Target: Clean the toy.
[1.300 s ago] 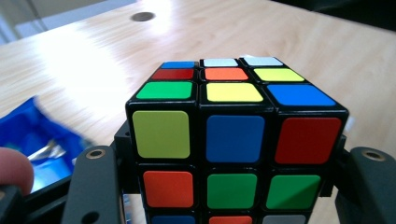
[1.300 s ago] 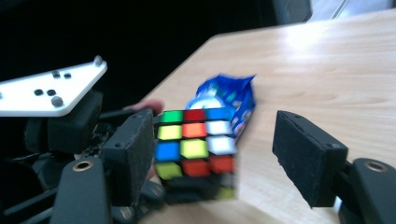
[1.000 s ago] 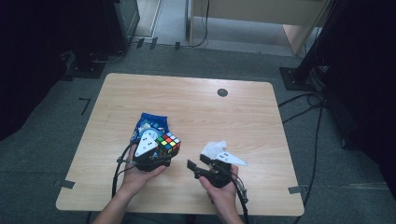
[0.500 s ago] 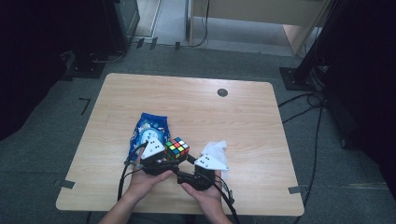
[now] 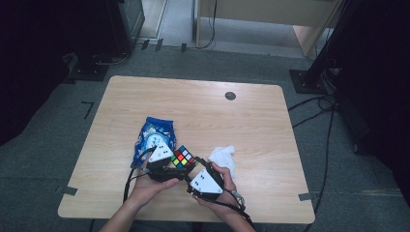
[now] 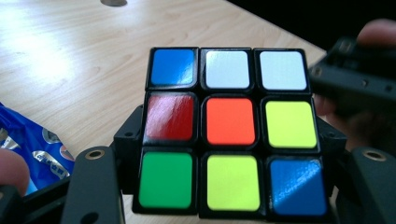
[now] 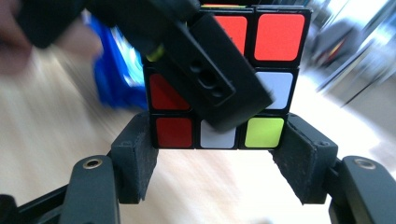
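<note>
Light wood desk [image 5: 251, 121] on grey carpet, dark stands and cables round the edges, small dark round disc [image 5: 230, 95] set into the far side. Near the front edge, the left claw [image 5: 170, 166] is pinching a scrambled puzzle cube [image 5: 182, 158], pads pressed on both its sides, holding it just off the desk. The right claw [image 5: 194, 169] sits right beside it with its jaws spread around the cube's bottom row; its pads look just clear of the cube, not squeezing. From the right claw's view the left jaw cuts across the cube's face and blocks a chunk of it. Blue snack bag [image 5: 153, 135] lies just behind the left hand, crumpled white tissue [image 5: 223, 157] by the right hand.
</note>
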Action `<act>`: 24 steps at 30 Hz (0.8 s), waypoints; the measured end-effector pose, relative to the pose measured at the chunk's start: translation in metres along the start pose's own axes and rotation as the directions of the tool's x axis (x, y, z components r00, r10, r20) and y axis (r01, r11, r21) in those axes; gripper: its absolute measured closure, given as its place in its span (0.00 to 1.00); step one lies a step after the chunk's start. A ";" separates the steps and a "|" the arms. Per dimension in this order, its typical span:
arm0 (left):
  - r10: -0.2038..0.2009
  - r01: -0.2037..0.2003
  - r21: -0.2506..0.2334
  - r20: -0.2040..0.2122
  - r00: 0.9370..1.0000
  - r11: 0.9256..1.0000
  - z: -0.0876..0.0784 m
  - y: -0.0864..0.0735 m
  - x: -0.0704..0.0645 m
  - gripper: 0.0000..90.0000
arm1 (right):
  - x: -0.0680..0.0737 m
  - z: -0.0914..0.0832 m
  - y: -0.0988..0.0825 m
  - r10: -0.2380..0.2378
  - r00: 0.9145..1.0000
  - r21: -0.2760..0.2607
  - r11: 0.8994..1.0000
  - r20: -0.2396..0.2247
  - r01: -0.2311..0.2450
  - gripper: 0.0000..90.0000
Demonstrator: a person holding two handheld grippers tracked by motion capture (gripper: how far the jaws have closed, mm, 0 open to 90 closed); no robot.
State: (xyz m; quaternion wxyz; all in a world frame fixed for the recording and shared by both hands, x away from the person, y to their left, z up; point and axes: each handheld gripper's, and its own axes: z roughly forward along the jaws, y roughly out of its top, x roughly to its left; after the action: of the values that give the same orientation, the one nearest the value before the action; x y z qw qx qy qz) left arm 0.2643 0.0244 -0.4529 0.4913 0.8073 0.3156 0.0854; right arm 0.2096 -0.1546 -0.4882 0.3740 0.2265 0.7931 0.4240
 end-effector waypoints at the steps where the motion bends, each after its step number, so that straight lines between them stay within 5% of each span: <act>1: 0.002 -0.002 0.002 -0.003 1.000 1.000 0.000 0.000 -0.001 0.38 | -0.001 0.000 -0.001 -0.047 0.999 0.000 0.999 0.006 0.047 0.39; 3: 0.009 -0.009 -0.005 -0.016 1.000 1.000 0.001 0.000 -0.002 0.38 | -0.003 0.000 -0.002 -0.067 0.998 0.002 0.998 -0.002 0.067 0.38; 7: -0.007 0.003 -0.057 -0.063 0.998 0.998 -0.007 0.001 0.004 0.38 | -0.014 0.002 -0.007 -0.023 1.000 0.074 0.997 0.008 0.022 0.37; 9: -0.019 0.012 -0.088 -0.088 0.996 0.996 -0.011 0.000 0.008 0.38 | -0.026 -0.001 -0.012 0.061 0.995 0.094 0.993 0.083 -0.068 0.40; 10: -0.028 0.018 -0.101 -0.094 0.995 0.995 -0.012 -0.001 0.009 0.38 | -0.035 -0.004 -0.014 0.143 0.981 0.080 0.985 0.134 -0.154 0.42; 11: -0.023 0.012 -0.108 -0.102 0.994 0.994 -0.012 -0.001 0.010 0.38 | -0.044 -0.008 -0.015 0.259 0.952 0.059 0.961 0.166 -0.271 0.42; 13: -0.004 -0.011 -0.115 -0.128 0.992 0.993 -0.010 -0.004 0.008 0.38 | -0.061 -0.016 -0.015 0.477 0.863 0.011 0.874 0.168 -0.486 0.40; 16: 0.046 -0.063 -0.106 -0.157 0.987 0.992 -0.003 -0.007 0.000 0.38 | -0.076 -0.026 -0.011 0.715 0.699 -0.054 0.699 0.024 -0.713 0.36; 17: 0.061 -0.078 -0.100 -0.160 0.985 0.992 -0.001 -0.007 -0.003 0.38 | -0.078 -0.028 -0.009 0.757 0.653 -0.057 0.651 -0.018 -0.757 0.33; 19: 0.088 -0.105 -0.098 -0.166 0.982 0.990 0.002 -0.009 -0.009 0.38 | -0.078 -0.030 -0.003 0.812 0.575 -0.052 0.573 -0.103 -0.818 0.26; 22: 0.121 -0.139 -0.101 -0.169 0.978 0.985 0.006 -0.010 -0.018 0.38 | -0.073 -0.025 0.003 0.876 0.429 0.022 0.444 -0.221 -0.896 0.20; 23: 0.133 -0.152 -0.100 -0.168 0.977 0.983 0.007 -0.011 -0.021 0.38 | -0.072 -0.022 0.003 0.887 0.389 0.049 0.413 -0.246 -0.910 0.19; 24: 0.148 -0.167 -0.104 -0.170 0.974 0.980 0.008 -0.011 -0.024 0.38 | -0.070 -0.019 0.003 0.894 0.366 0.069 0.395 -0.258 -0.916 0.19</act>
State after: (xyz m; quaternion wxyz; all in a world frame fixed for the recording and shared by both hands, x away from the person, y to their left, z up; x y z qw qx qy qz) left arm 0.2445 0.0080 -0.4625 0.5025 0.7899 0.2836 0.2078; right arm 0.2379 -0.2100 -0.4509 -0.0152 0.5515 0.5599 0.6182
